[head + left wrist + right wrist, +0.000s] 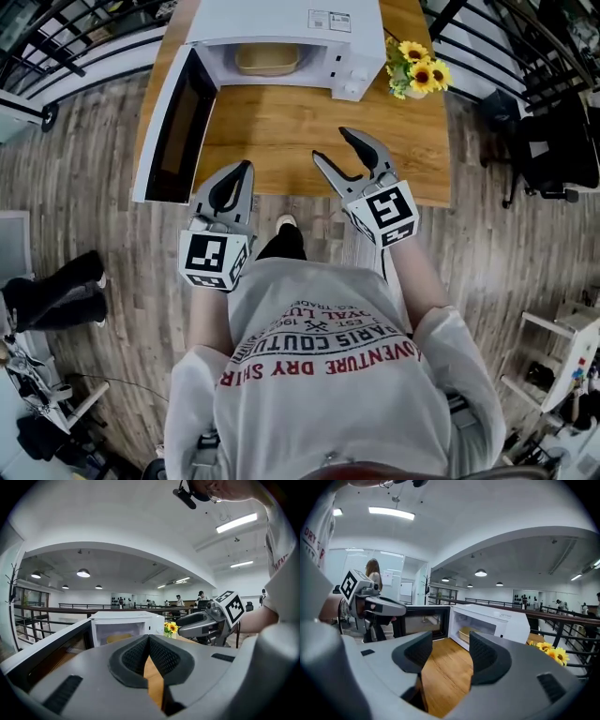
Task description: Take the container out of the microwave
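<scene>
Tan shallow container (266, 59): sitting on the floor of the white microwave oven (281, 19), roughly centred, and nothing is touching it.
Black-windowed microwave door (172, 127): swung wide open to the left, so I'd count that step as done.
Left gripper (246, 169): jaws pressed together at the tips with nothing between them. It's hanging over the near edge of the table.
Right gripper (331, 144): jaws spread apart and empty, aimed roughly at the oven opening but well short of it.
Progress: early, I'd say. The door's open but the container hasn't been grabbed yet.
Left to do: reach in, close on the container's rim, then pull it out and set it down.
Light wooden table (281, 122): there's a bare stretch right in front of the oven, which looks like an easy landing spot.
In the way: not much, really. A pot of yellow sunflowers (419, 73) stands just right of the oven, and the open door boxes in the left side.
Around: black railings behind the table, and a dark office chair (553, 150) off to the right.
</scene>
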Tool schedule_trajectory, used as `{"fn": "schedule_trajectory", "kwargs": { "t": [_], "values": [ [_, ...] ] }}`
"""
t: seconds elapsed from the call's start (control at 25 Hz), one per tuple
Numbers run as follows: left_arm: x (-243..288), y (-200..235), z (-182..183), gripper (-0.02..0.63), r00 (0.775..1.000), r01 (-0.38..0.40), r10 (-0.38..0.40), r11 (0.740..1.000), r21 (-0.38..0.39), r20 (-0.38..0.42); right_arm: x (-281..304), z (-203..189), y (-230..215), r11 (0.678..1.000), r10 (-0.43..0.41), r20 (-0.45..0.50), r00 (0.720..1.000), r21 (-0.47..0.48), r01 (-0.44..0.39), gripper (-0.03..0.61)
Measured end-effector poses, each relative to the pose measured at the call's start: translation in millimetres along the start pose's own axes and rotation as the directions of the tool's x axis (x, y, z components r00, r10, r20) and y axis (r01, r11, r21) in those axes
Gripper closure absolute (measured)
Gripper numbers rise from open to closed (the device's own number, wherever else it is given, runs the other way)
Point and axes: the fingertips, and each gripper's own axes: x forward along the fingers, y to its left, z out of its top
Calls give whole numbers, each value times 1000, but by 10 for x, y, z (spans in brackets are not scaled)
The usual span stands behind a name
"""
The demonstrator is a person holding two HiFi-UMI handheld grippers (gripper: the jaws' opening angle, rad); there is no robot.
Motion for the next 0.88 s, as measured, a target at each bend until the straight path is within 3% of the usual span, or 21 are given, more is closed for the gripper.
{"fn": "schedule_trajectory", "kwargs": {
  "t": [0.32,0.52,0.88],
  "values": [
    [502,635,142,600,1000,-26,26,1000,-8,10,993,25,-185,987,122,-155,980,-89,-137,333],
    [695,974,88,600,999,-41,41,999,-11,-7,1579,-109,-331,968,122,-259,958,-181,-173,333],
    [945,1228,-85,600,1000,-29,28,998,-60,-9,2390,-583,-556,909,140,-505,851,-275,-313,327]
  ]
}}
